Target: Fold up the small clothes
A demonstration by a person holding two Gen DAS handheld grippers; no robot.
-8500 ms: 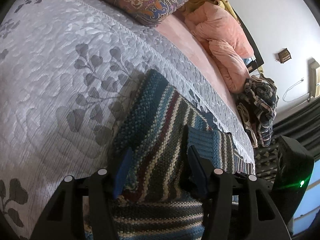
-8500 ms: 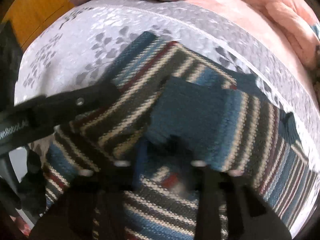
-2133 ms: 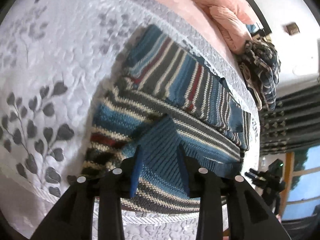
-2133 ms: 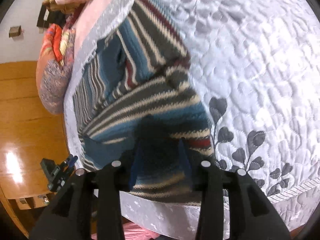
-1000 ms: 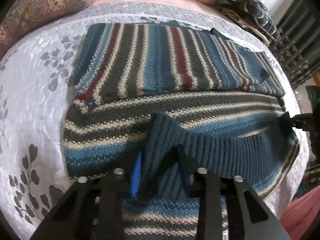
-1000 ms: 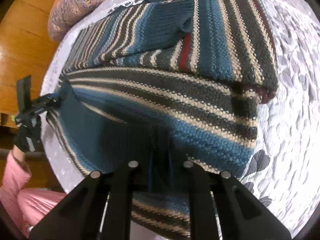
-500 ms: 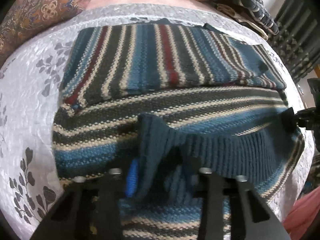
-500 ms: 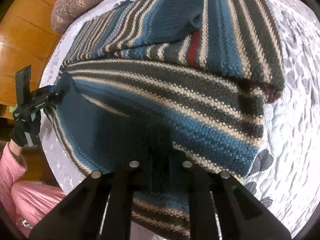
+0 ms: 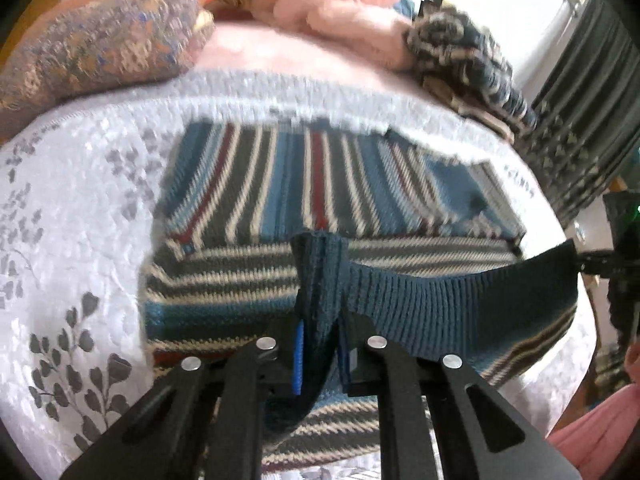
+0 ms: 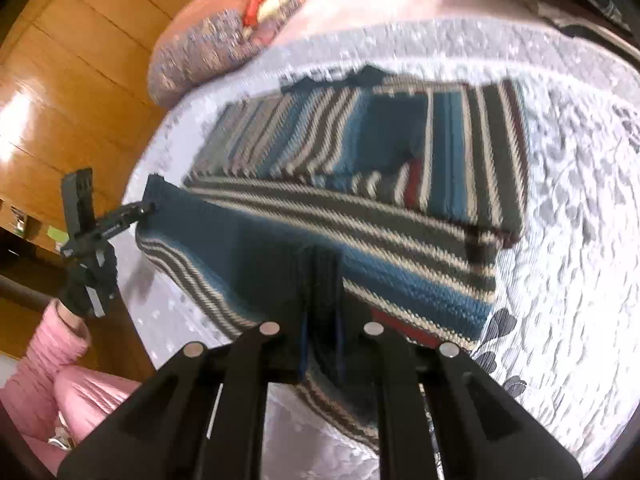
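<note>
the striped sweater [image 9: 320, 184] lies on the pale quilted bedspread [image 9: 80, 208] near the foot of the bed, its upper part already laid flat with a sleeve folded across it. its ribbed hem [image 9: 440, 296] is lifted clear of the bed and stretched between the two tools, and i take it that is the point of the hold: one corner in each hand keeps the edge taut and level, so the lower half can be carried over the rest in one clean fold without bunching.

the left gripper [image 9: 320, 344] has its jaws drawn nearly together, clamped on a gathered tuck of the dark blue hem; the knit stands up in a small ridge between the blue pads [image 9: 298, 344]. the right gripper [image 10: 322, 344] is likewise pinched tight on the hem at its own end, with only the thickness of the wool between its fingers. from the right wrist view the left tool shows at the far corner of the hem, held by a hand in a pink sleeve [image 10: 52, 344].

a patterned pillow [image 9: 104, 48], pink bedding [image 9: 332, 8] and a heap of other clothes [image 9: 468, 60] sit at the head end, well apart from the work.
</note>
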